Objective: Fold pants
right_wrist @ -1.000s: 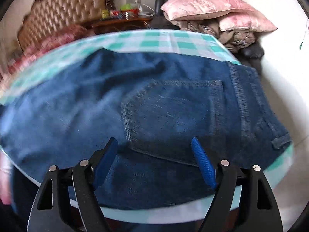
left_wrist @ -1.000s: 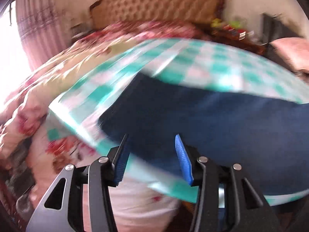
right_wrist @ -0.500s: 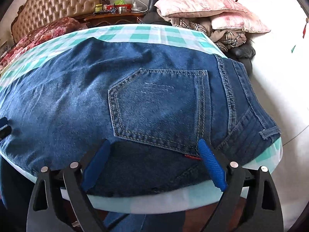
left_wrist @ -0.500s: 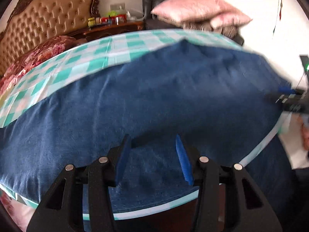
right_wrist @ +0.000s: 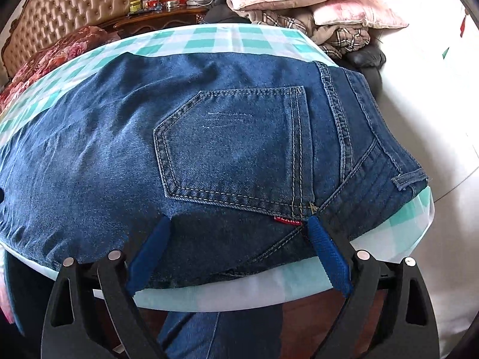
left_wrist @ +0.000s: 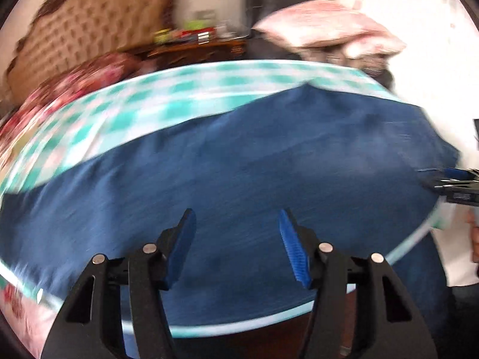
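Over jeans (right_wrist: 239,137), both grippers' fingers (right_wrist: 327,257) spread

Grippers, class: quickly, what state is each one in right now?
Left gripper: open, holding nothing, above the jeans.
Right gripper: open, holding nothing, at the jeans' near edge.

The red tab (right_wrist: 287,220) on the jeans (right_wrist: 119,155) bears unreadable lettering.
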Tool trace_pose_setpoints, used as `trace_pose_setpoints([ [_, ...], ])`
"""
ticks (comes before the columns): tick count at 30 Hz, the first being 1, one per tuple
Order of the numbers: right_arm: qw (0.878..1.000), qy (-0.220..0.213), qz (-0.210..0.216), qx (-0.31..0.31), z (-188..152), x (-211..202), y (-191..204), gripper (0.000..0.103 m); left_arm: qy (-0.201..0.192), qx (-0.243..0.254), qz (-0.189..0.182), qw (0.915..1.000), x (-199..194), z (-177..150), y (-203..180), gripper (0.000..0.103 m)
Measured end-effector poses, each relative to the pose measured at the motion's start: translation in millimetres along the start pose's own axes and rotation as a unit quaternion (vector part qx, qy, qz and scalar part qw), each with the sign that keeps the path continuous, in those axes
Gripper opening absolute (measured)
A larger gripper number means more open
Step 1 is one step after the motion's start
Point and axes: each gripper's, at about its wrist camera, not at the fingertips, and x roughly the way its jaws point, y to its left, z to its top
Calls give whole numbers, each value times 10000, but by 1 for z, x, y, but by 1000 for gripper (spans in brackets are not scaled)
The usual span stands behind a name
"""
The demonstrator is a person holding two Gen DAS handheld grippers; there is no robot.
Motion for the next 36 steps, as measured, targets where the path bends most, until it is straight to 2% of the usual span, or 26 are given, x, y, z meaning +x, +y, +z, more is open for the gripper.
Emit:
trace_pose_setpoints([
  [4,10000,13,20,48,-2,-1,-2,89,-33,278,-744,9968,11,16,-55,57],
  [6,10000,25,43,70,-2,-1,-2,89,10,573,-986,9935,15,15,-82,57],
  [8,10000,45,57,65,-2,-2,-3,89,95,723,-1095,9913,21,9,-98,57],
  [11,9999,52,59,113,0,-8,-5,89,482,731,-1131,9897,38,-3,-105,57],
  [13,9999,-155,-18,5,3,-20,-2,89,408,729,-1099,9904,33,-6,-100,56],
  [15,9985,-437,240,-237,11,-34,10,89,413,501,-1094,9919,31,-8,-87,56],
  [18,9937,-606,740,-586,27,-43,41,89,369,23,-968,9946,26,-13,-51,56],
  [21,9873,-639,1135,-904,41,-45,83,87,350,-552,-610,9960,21,-19,1,56],
  [24,9792,-555,1514,-1232,52,-40,133,86,293,-1103,73,9934,8,-32,69,56],
  [25,9767,-539,1586,-1345,54,-39,147,86,262,-1349,224,9903,3,-40,98,56],
  [26,9740,-531,1648,-1458,55,-38,162,86,213,-1492,204,9884,-2,-44,120,53],
  [29,9656,-475,1820,-1795,58,-33,207,86,264,-1578,932,9827,-12,-56,179,55],
  [31,9598,-439,1947,-1975,58,-29,234,86,232,-1856,1098,9762,-19,-64,225,55],
  [32,9580,-435,1915,-2092,59,-26,249,86,261,-2021,1325,9700,-23,-67,247,55],
  [33,9567,-463,1900,-2155,58,-26,255,86,296,-2217,1786,9582,-31,-71,276,55],
  [34,9549,-513,1909,-2216,58,-23,263,86,204,-2450,2000,9485,-42,-75,298,55],
  [36,9557,-512,1735,-2322,57,-14,274,85,-150,-3155,2125,9247,-71,-86,340,55],
])
